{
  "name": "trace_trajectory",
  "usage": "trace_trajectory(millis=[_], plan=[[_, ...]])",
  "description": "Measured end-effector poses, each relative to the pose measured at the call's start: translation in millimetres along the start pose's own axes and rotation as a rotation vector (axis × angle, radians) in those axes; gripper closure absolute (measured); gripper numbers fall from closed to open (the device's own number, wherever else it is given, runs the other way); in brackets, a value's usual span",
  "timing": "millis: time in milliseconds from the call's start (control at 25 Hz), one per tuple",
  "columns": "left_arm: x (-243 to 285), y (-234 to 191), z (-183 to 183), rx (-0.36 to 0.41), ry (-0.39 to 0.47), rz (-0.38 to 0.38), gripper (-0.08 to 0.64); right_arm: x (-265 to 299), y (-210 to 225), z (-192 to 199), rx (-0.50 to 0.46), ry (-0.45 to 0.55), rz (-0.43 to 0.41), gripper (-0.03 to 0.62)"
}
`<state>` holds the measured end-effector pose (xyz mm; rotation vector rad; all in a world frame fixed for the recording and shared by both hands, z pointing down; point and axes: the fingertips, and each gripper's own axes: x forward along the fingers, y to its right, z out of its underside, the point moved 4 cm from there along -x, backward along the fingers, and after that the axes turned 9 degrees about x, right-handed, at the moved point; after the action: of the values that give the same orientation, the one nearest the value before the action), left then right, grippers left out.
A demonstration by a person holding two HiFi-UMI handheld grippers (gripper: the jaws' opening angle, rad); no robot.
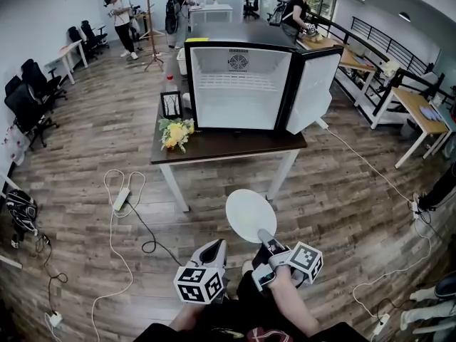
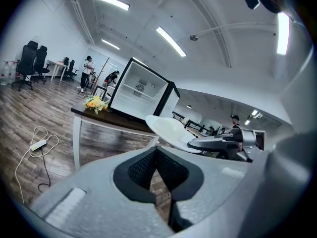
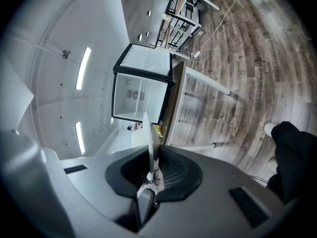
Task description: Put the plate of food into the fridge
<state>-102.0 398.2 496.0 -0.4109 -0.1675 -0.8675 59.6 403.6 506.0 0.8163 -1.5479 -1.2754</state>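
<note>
The right claw [image 1: 265, 235] sits low in the middle of the head view. It is clamped tight on the edge of the white plate [image 1: 251, 214]. The plate hangs in the air over the wood floor, in front of the dark table [image 1: 228, 146]. The fridge [image 1: 239, 87] stands on that table, up in the middle of the frame, with its door [image 1: 313, 91] swung wide open to the right. Yellow flowers [image 1: 176, 132] lie on the table, left of the fridge. The left claw [image 1: 216, 246] is just left of the right one, pressed together and holding nothing.
</note>
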Motion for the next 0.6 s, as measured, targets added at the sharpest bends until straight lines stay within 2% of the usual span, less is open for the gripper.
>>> trace_trajectory(millis=[280, 600], plan=[[41.3, -10.9, -16.2, -0.004, 0.005, -0.049, 0.552, 39.1, 0.2, -28.5, -0.029, -0.031, 0.022, 0.548], [109.2, -6.4, -48.7, 0.012, 0.024, -0.068, 0.552, 87.6, -12.3, -80.0, -0.029, -0.073, 0.014, 0.546]])
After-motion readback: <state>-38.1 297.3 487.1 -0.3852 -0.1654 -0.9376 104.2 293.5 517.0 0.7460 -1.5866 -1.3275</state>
